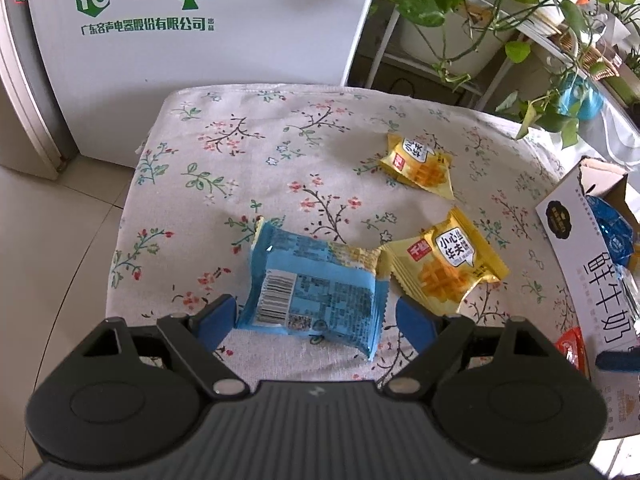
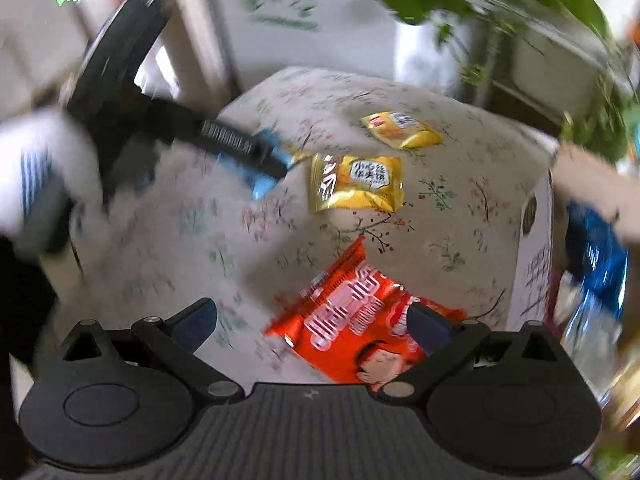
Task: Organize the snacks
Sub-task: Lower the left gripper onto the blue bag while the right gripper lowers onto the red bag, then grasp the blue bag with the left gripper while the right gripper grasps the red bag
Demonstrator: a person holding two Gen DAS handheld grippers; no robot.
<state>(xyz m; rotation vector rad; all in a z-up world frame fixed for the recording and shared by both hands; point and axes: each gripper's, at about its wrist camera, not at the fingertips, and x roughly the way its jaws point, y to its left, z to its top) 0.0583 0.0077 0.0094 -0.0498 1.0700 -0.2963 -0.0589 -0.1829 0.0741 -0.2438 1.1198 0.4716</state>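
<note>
Two wrist views over a small table with a flowered cloth. The left gripper points down at a blue snack packet lying barcode-up between its two blue fingers; the jaws stand apart, one at each side of the packet, and whether the pads press on it cannot be told. At 2 o'clock from the packet, just beside it, lies a yellow wafer packet; a second yellow packet lies farther off at 1 o'clock. An open white carton, at 3 o'clock on the table edge, already holds blue-wrapped snacks. In the blurred right view, the right gripper hangs with its jaws wide apart over a red snack packet, gripping nothing.

Step in hand, as judged: picking loose packets for the carton. The next move calls for closing on a packet and carrying it to the carton's opening.
</note>
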